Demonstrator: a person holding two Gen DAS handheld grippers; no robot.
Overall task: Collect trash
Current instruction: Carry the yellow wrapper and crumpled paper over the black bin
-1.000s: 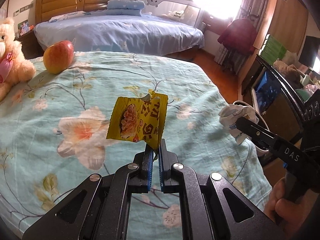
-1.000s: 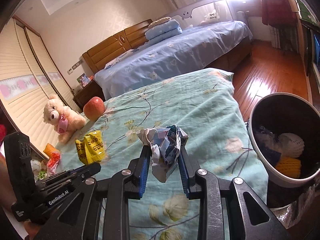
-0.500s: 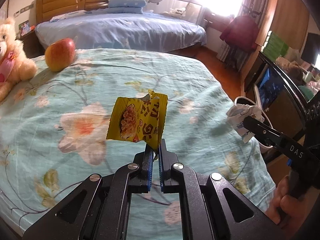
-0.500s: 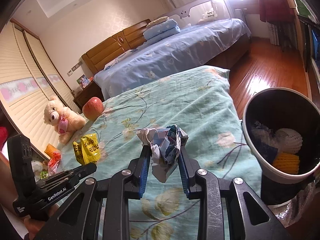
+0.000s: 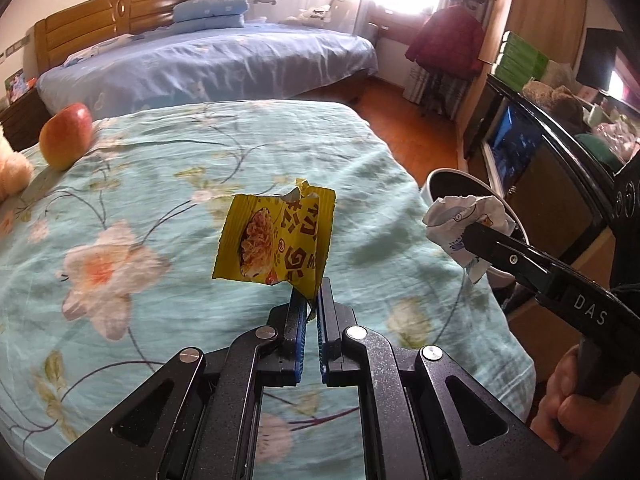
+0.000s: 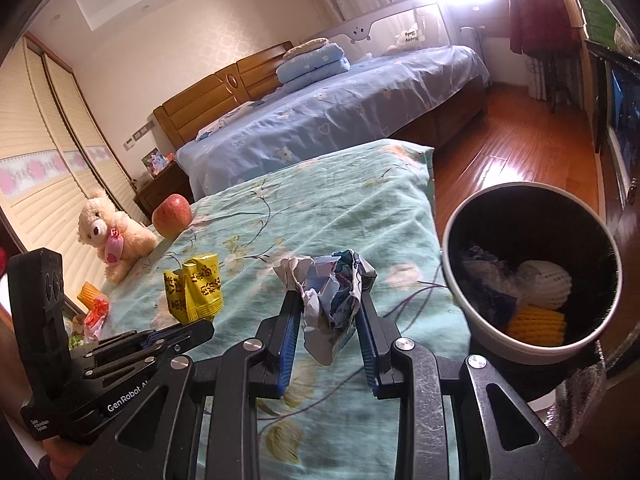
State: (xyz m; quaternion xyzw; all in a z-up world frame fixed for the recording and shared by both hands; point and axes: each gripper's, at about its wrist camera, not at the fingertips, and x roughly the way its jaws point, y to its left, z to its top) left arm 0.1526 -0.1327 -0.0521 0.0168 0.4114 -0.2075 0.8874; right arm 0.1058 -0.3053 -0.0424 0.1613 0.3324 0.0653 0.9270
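Note:
My left gripper [image 5: 311,294] is shut on the lower corner of a torn yellow snack wrapper [image 5: 276,246] and holds it above the floral bedspread; the wrapper also shows in the right wrist view [image 6: 196,290]. My right gripper [image 6: 328,300] is shut on a crumpled white-and-blue paper wad [image 6: 332,288], also seen in the left wrist view [image 5: 466,226]. A round trash bin [image 6: 476,316] with a black inside stands on the floor right of the bed, holding a white ball and yellow foam net. The wad is near the bin's rim [image 5: 434,178].
A red apple [image 6: 171,215] and a cream teddy bear [image 6: 112,236] lie at the far left of the teal floral bed [image 6: 328,200]. Orange and yellow scraps [image 6: 94,304] sit by the bed's left edge. A blue bed [image 5: 208,64] lies beyond; a dark cabinet [image 5: 532,148] stands right.
Both grippers have moved right toward the bin, each keeping its grip. The bin now looks larger and closer in both views.

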